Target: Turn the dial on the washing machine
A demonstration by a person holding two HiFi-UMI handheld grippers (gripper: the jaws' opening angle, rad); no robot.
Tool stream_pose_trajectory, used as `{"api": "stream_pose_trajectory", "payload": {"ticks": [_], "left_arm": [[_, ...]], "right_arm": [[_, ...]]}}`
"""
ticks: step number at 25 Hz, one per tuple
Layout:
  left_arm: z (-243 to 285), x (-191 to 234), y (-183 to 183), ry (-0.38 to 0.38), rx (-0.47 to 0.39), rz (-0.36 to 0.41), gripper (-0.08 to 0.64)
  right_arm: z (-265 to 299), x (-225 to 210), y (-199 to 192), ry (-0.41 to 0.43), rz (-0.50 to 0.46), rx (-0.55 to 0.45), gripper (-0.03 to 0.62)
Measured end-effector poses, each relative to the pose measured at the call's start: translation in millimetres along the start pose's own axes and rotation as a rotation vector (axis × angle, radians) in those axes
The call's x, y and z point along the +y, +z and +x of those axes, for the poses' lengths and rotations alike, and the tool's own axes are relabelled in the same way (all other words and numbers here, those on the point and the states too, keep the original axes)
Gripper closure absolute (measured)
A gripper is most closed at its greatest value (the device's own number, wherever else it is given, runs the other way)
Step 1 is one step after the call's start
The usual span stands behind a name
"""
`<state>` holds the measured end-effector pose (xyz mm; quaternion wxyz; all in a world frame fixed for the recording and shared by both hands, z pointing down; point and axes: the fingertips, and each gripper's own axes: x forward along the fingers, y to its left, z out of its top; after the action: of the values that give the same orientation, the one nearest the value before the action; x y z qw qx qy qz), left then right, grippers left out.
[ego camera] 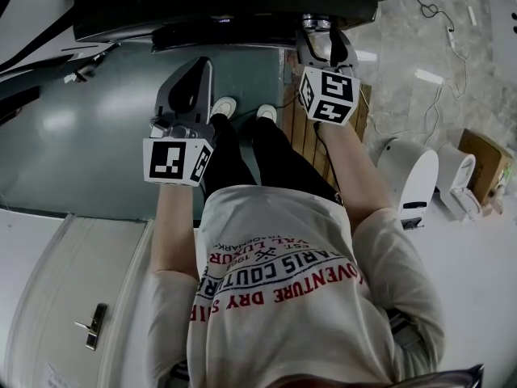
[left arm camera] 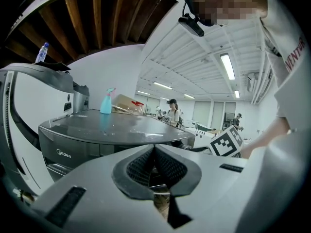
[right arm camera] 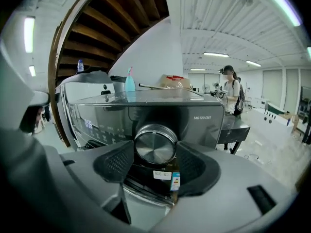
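The dark grey washing machine (right arm camera: 146, 111) fills the right gripper view, and its round silver dial (right arm camera: 155, 143) sits between my right gripper's (right arm camera: 155, 155) two black pads (right arm camera: 114, 162), which press against its sides. In the head view the right gripper (ego camera: 318, 24) reaches up to the machine's dark front (ego camera: 226, 6). My left gripper (ego camera: 194, 75) hangs lower and to the left, away from the machine. Its jaws (left arm camera: 154, 152) are shut with nothing between them. From there the machine (left arm camera: 97, 137) shows side-on.
A blue spray bottle (right arm camera: 129, 81) and a cardboard box stand on the machine's top. White appliances (ego camera: 408, 176) and a box (ego camera: 485, 164) stand at the right on the floor. A white door with a handle (ego camera: 93, 326) lies lower left. People stand far back (right arm camera: 229, 89).
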<state>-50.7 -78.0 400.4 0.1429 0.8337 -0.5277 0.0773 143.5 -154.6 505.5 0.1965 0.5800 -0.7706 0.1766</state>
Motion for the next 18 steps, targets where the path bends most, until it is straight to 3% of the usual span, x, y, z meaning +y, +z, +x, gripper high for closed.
{"api": "stream_pose_trajectory", "payload": {"ticks": [5,10,15,18], "left_arm": [[2,2,-9,0.002,0.012,0.012,0.543],[6,-5,-10,-0.014,0.006,0.027,0.543],[7,-10,-14,-0.026,0.017,0.037,0.543],[6,-11,-16,-0.025,0.02,0.037,0.543]], "right_arm": [[0,-1,-1,0.071,0.202,-0.007,0.305],[0,-3,-2,0.099,0.25,-0.02,0.305],[0,-2,-1,0.126,0.196,-0.011,0.304],[-6,-1,2,0.055,0.02,-0.025,0.304]]}}
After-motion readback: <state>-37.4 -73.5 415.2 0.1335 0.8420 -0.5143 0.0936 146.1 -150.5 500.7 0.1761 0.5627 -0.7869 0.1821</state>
